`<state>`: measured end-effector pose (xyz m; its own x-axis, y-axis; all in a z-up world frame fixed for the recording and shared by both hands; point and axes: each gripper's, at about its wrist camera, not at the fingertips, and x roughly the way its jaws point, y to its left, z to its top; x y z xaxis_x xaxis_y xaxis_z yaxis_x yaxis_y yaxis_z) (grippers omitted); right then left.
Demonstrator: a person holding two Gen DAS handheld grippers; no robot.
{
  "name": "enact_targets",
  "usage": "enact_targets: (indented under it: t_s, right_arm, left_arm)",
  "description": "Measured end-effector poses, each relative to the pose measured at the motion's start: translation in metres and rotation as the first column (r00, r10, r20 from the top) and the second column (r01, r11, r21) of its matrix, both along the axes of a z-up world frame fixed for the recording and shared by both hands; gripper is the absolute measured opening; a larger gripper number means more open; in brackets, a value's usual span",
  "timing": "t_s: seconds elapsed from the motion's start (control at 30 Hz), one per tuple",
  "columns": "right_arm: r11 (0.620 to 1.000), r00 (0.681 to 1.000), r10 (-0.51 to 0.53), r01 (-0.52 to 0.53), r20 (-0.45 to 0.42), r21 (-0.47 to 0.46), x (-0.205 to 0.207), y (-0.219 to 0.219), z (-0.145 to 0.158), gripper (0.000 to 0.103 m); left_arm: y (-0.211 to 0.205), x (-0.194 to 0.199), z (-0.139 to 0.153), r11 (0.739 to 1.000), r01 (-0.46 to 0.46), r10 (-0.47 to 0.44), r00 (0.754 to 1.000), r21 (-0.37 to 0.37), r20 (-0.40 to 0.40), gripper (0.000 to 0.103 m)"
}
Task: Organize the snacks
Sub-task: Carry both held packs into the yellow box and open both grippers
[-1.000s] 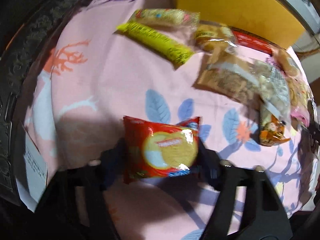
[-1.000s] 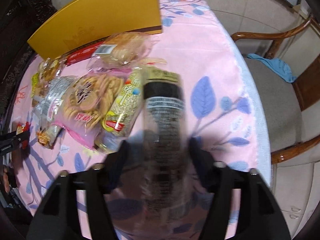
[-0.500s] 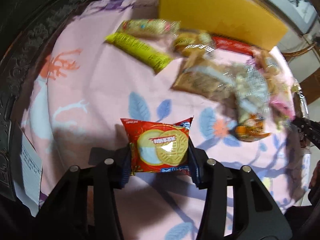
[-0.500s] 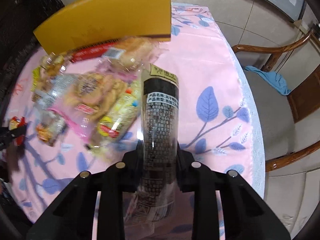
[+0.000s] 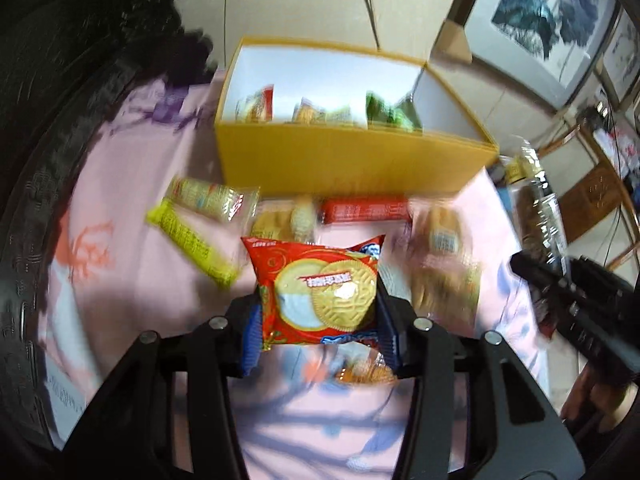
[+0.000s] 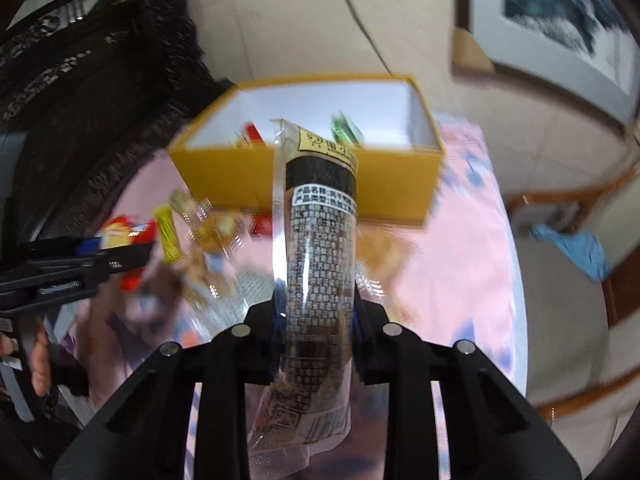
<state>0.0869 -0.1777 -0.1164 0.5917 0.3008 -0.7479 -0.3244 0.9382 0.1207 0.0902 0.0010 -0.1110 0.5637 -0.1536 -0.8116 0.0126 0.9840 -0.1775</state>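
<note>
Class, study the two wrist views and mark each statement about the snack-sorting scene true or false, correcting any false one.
1. The left gripper holds a red biscuit packet. True.
2. The right gripper is empty. False: its fingers clamp a long clear packet with black print.
3. The open yellow cardboard box already holds some snacks. True.
4. The box has a closed lid. False: it is open at the top, showing its white inside.
5. A yellow stick-shaped packet lies on the pink patterned tablecloth. True.
6. The red biscuit packet is inside the box. False: it is held in front of the box.
</note>
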Motion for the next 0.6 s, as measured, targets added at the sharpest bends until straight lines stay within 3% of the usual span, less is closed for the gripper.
enact_targets:
  t_s: [0.2,0.33,0.6]
  right_arm:
    - [0.999,0.995,0.008,-0.013,0.096,0.046,0.066,0.026,0.043,0.029]
    - [0.997,0.996,-0.007,0.0,0.087,0.078,0.11,0.029,0.056,0.029]
    - [0.997,0.996,-0.01,0.003,0.094,0.074,0.143,0.029,0.068,0.029]
  left_arm:
    - [-0.002,0.072,0.044,0.999,-0.035,0.035,0.995,-0.001,0.097,0.048]
    - [-0.003,0.12,0.06,0.999,-0.047,0.046,0.993,0.005,0.112,0.048]
    - [-0.008,0.156,0.069,0.999,-0.031,0.03,0.991,0.009,0.129,0.048]
